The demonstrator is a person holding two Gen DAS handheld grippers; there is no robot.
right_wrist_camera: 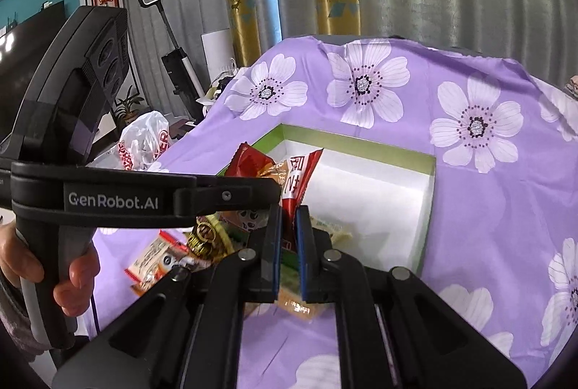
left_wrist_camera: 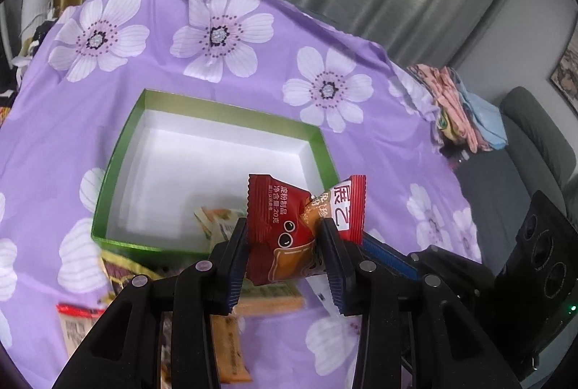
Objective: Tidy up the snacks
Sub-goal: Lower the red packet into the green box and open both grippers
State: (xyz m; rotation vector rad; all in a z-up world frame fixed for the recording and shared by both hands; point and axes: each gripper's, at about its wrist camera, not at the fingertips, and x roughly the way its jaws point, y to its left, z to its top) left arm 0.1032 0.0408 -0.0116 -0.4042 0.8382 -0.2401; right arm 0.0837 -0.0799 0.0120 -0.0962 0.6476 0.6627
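Observation:
My left gripper (left_wrist_camera: pixel 285 233) is shut on a red snack packet (left_wrist_camera: pixel 281 226) with Chinese print, held above the near edge of a green box (left_wrist_camera: pixel 119 150) with a white inside. A pale snack packet (left_wrist_camera: pixel 213 219) lies in the box. In the right wrist view, my right gripper (right_wrist_camera: pixel 289 215) has its jaws nearly together around the corner of the same red packet (right_wrist_camera: pixel 300 179); the left gripper (right_wrist_camera: pixel 144 197) crosses in front. The green box (right_wrist_camera: pixel 430 208) lies just ahead.
Several loose snack packets (left_wrist_camera: pixel 227 342) lie on the purple flowered cloth (left_wrist_camera: pixel 216 35) near me, also in the right wrist view (right_wrist_camera: pixel 159 259). Folded clothes (left_wrist_camera: pixel 458 107) and a grey sofa sit to the right. A plastic bag (right_wrist_camera: pixel 144 139) and a vacuum stand left.

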